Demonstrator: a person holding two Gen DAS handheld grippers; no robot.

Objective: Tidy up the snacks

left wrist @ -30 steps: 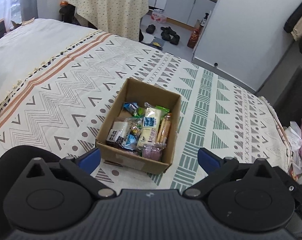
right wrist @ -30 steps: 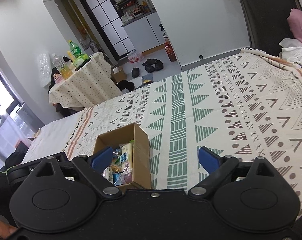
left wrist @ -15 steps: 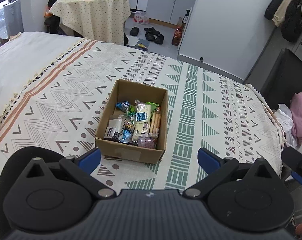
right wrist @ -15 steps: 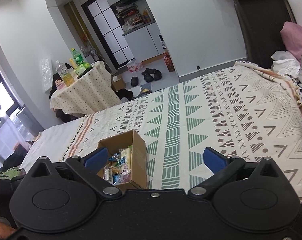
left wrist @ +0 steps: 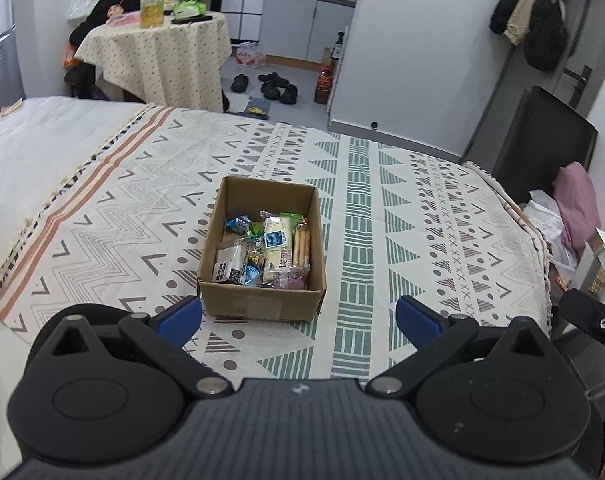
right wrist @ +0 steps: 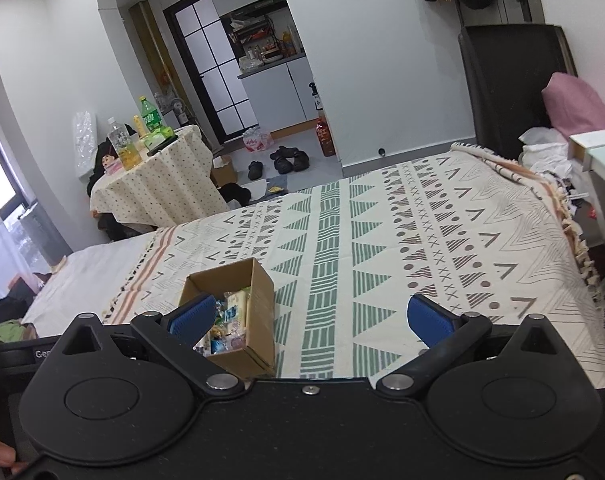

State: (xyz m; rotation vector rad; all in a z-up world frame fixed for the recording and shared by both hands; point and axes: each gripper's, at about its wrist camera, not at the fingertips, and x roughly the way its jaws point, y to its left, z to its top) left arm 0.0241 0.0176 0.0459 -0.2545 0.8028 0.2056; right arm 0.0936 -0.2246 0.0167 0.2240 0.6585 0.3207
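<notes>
An open cardboard box [left wrist: 262,304] sits on the patterned bedspread [left wrist: 382,208], holding several wrapped snacks [left wrist: 276,246]. My left gripper [left wrist: 298,320] is open and empty, held back from the box's near side. In the right wrist view the box [right wrist: 258,308] lies at lower left, behind my left finger. My right gripper [right wrist: 310,318] is open and empty, to the right of the box and above the bedspread [right wrist: 382,240].
A small round table [left wrist: 158,56] with bottles stands past the bed's far left. Shoes [left wrist: 270,84] lie on the floor beyond. A black chair [left wrist: 534,140] with pink cloth [left wrist: 578,204] stands at the bed's right edge.
Both grippers have pulled back and risen from the box, which now looks smaller and farther away. Both stay open. More of the room shows.
</notes>
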